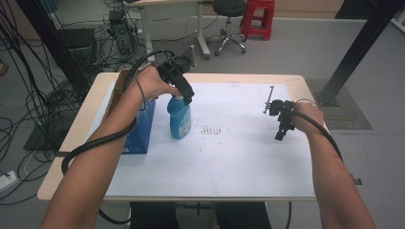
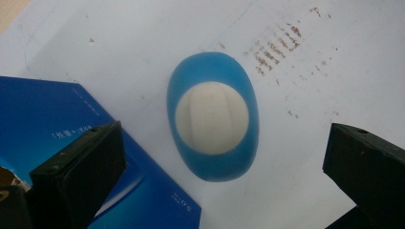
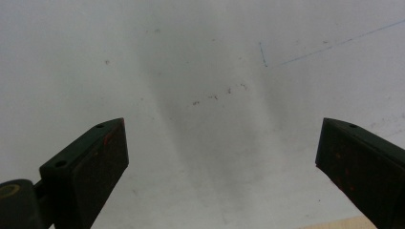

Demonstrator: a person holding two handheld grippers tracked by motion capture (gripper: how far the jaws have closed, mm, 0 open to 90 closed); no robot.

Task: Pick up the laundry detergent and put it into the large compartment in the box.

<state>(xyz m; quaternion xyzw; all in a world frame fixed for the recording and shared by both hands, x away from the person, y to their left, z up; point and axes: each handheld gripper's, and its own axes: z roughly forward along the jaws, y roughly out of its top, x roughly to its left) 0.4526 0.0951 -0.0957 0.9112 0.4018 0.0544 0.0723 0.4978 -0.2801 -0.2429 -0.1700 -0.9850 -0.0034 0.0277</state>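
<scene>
My left tongs point(image 1: 187, 95) hang spread wide right over the blue detergent bottle point(image 1: 180, 116), which stands upright on the white sheet of the bench point(image 1: 248, 157). In the left gripper view I look straight down on its white cap point(image 2: 211, 124), sitting between my two black jaws with clear space on either side, nothing pinched.

I judge the bottle to be stiff moulded plastic with smooth, rather slippery walls, and if it holds liquid it will be bottom-heavy and may slosh when tilted. The blue shoulder is oval from above, so squeezing across its narrow width would give the jaws flatter faces to bear on. The cap or the neck just under it looks the surest place to take hold: it is round, rigid and narrow enough for my spread. A grip low on the belly would likely slide.

Just beside the bottle, on its left, stands a blue carton point(image 1: 141, 128), open at the top. Its corner lies close under one jaw in the left gripper view point(image 2: 57, 138), so that jaw could catch the carton as I come down. To the right of the bottle there are only faint reddish scuff marks point(image 1: 210, 130) on the sheet.

My right tongs point(image 1: 282, 132) are well apart from the bottle, far to its right, spread open over bare sheet and holding nothing.
</scene>
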